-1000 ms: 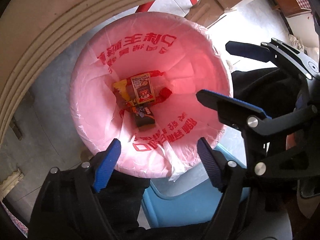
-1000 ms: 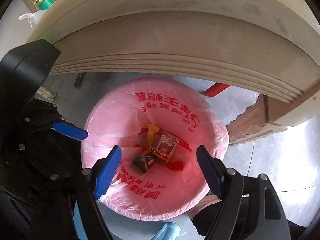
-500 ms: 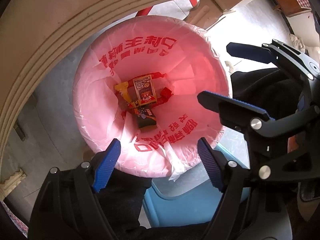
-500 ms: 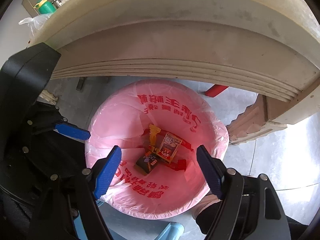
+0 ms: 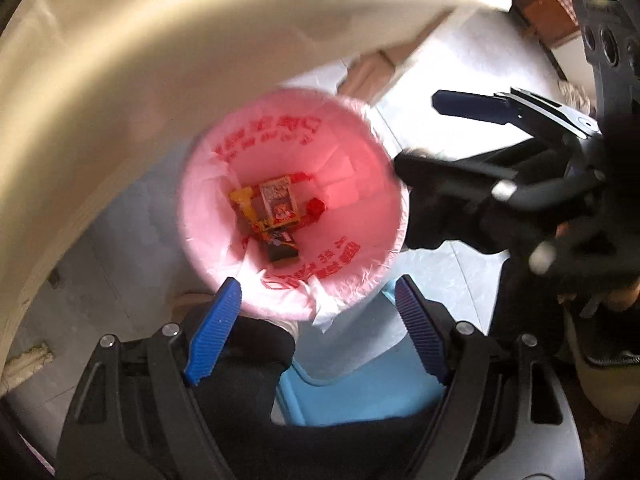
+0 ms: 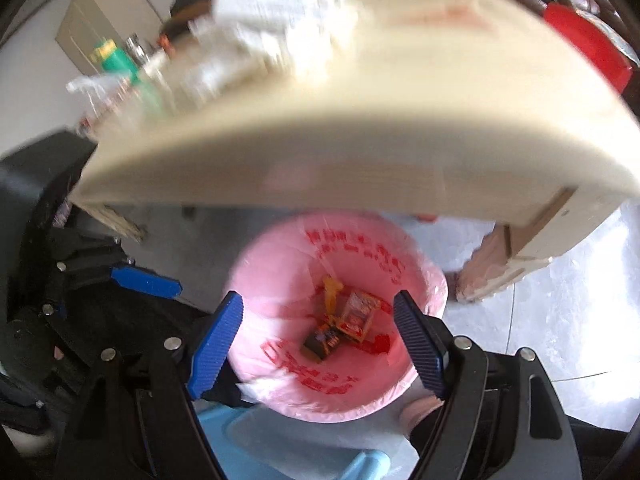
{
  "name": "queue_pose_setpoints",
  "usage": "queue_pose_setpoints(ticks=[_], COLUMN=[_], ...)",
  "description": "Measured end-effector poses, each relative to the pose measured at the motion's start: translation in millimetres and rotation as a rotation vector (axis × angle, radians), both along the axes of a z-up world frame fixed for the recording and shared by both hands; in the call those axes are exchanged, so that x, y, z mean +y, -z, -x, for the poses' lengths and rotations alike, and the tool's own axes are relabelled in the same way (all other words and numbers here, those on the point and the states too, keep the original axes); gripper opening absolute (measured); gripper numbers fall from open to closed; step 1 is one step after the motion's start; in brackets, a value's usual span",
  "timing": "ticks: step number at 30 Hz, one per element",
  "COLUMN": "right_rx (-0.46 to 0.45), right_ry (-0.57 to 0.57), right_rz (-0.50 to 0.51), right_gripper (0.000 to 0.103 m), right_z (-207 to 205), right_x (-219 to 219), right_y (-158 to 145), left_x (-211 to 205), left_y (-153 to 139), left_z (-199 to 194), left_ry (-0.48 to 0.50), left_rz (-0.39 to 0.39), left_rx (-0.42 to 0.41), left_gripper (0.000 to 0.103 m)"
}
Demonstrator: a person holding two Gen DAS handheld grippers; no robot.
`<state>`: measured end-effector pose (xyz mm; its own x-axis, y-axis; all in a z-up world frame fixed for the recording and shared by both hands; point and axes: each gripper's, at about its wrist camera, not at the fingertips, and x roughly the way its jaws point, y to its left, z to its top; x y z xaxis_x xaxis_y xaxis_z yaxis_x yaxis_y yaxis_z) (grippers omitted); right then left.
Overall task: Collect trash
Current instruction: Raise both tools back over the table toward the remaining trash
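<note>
Holding: nothing; left gripper (image 5: 316, 320) and right gripper (image 6: 318, 336) spread, both above the bin (image 5: 360, 284).
Trash: wrappers (image 5: 276, 204) at bin's bottom, inside pink liner.
Table (image 6: 360, 152): edge overhangs bin.

bin liner (image 5: 344, 184): pink, with red printed characters
wrappers (image 5: 280, 200): orange, yellow, red; one dark
gripper pads (image 5: 214, 322): blue, ribbed
gripper frame (image 5: 132, 392): black
table (image 6: 360, 128): cream
stool (image 5: 360, 392): light blue
bottle (image 6: 114, 58): green
floor (image 6: 560, 320): pale grey tiles
</note>
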<state>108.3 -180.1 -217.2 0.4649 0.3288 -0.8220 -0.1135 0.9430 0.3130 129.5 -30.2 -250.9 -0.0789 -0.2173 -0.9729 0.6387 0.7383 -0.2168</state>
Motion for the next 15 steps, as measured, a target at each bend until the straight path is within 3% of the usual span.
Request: queue_pose_setpoints(ticks=[7, 11, 15], right_rx=[-0.186, -0.273, -0.301], right_ry=[0.064, 0.059, 0.035], right_rz=[-0.108, -0.124, -0.088], right_gripper=[0.094, 0.096, 0.096], right_z=[9, -1, -20], right_x=[-25, -29, -20], right_y=[-95, -145, -183], left_x=[41, 51, 51], left_y=[-108, -171, -222], left_z=[-17, -44, -75], left_ry=[-0.063, -0.079, -0.059], left_rz=[-0.025, -0.073, -0.071], left_rx=[-0.207, -0.353, -0.419], left_gripper=[0.078, 0.085, 0.085])
